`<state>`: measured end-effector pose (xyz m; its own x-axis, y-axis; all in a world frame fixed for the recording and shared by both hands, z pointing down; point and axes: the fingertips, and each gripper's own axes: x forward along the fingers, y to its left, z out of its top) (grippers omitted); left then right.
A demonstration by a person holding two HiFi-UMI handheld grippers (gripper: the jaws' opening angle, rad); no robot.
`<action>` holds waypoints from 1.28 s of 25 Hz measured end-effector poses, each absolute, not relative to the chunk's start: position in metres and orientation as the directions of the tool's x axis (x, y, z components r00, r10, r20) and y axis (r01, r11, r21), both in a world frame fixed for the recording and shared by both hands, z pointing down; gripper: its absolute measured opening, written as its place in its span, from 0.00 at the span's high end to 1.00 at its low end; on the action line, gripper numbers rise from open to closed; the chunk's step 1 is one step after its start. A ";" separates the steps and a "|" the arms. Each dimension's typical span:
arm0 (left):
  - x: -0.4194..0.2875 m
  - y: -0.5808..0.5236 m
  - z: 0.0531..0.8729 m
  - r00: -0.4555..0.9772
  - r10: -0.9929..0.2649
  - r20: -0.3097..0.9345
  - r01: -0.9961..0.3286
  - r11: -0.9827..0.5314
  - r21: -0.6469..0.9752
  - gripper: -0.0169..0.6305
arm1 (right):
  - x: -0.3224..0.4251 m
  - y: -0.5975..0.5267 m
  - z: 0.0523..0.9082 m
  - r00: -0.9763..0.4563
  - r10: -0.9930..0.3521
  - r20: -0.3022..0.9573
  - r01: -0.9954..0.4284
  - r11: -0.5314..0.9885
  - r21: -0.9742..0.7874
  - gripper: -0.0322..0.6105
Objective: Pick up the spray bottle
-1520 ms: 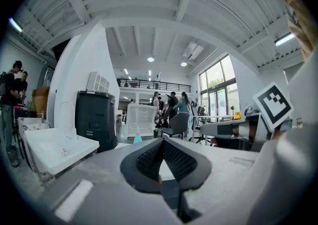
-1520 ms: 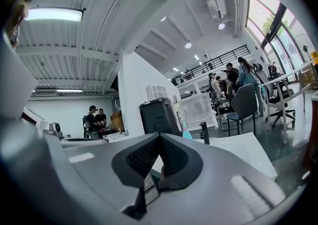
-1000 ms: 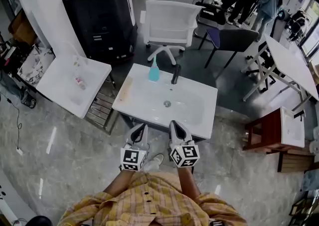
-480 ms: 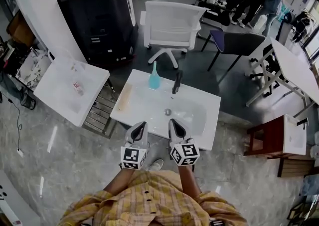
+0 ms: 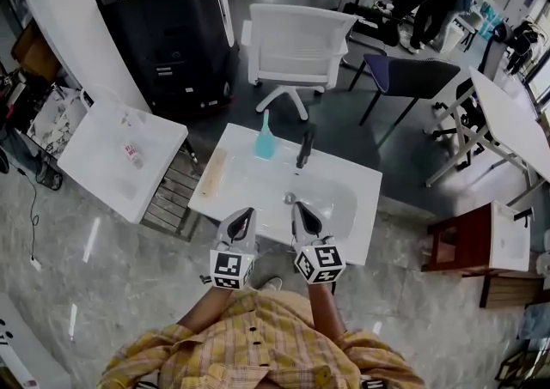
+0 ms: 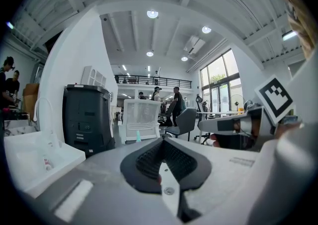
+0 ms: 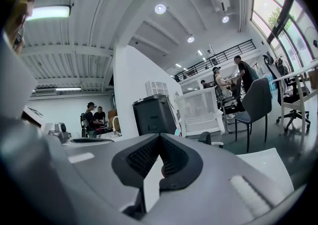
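Mid-frame we see a white bench [image 5: 245,188]; along its upper edge stand a teal spray bottle [image 5: 265,142] and a dark upright piece [image 5: 304,147].

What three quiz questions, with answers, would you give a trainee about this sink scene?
1. In the head view, on which side of the black faucet stands the teal spray bottle?
2. True or false: the left gripper and right gripper are both shut and empty.
3. The bottle stands on: A the sink's back rim; B the white chair; C the floor.
Key: 1 left; 2 true; 3 A.
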<state>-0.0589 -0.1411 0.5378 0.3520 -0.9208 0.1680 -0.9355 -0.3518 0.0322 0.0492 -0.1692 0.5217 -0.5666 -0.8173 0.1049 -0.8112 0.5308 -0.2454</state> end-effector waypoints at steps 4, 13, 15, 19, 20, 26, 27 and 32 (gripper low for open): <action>-0.062 -0.142 0.540 0.344 -0.921 0.182 -0.938 -0.346 0.023 0.97 | 0.052 -0.170 0.521 -0.556 -0.825 0.102 -0.816 0.519 -0.253 0.95; -0.065 -0.165 0.544 0.363 -0.911 0.194 -0.930 -0.367 0.019 0.97 | 0.045 -0.187 0.528 -0.530 -0.840 0.115 -0.832 0.489 -0.261 0.95; -0.068 -0.178 0.542 0.366 -0.911 0.191 -0.930 -0.367 0.027 0.97 | 0.044 -0.198 0.528 -0.518 -0.847 0.120 -0.840 0.477 -0.260 0.95; -0.074 -0.206 0.539 0.363 -0.911 0.196 -0.931 -0.365 0.028 0.97 | 0.042 -0.219 0.526 -0.496 -0.858 0.131 -0.853 0.454 -0.258 0.95; -0.076 -0.214 0.540 0.364 -0.909 0.202 -0.930 -0.367 0.024 0.97 | 0.040 -0.225 0.527 -0.492 -0.860 0.134 -0.856 0.449 -0.257 0.95; -0.084 -0.264 0.549 0.368 -0.900 0.236 -0.928 -0.370 0.034 0.97 | 0.033 -0.261 0.529 -0.470 -0.870 0.150 -0.869 0.427 -0.249 0.95; -0.084 -0.272 0.551 0.370 -0.897 0.242 -0.927 -0.373 0.037 0.97 | 0.032 -0.267 0.530 -0.467 -0.871 0.153 -0.871 0.424 -0.248 0.95; -0.088 -0.305 0.563 0.377 -0.886 0.270 -0.924 -0.378 0.051 0.97 | 0.029 -0.287 0.537 -0.443 -0.878 0.180 -0.885 0.396 -0.246 0.95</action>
<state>-0.0880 -0.3049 0.5627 0.3772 -0.8859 0.2700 -0.9244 -0.3781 0.0509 0.0288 -0.2873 0.5373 -0.4428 -0.8785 0.1795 -0.8848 0.3956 -0.2462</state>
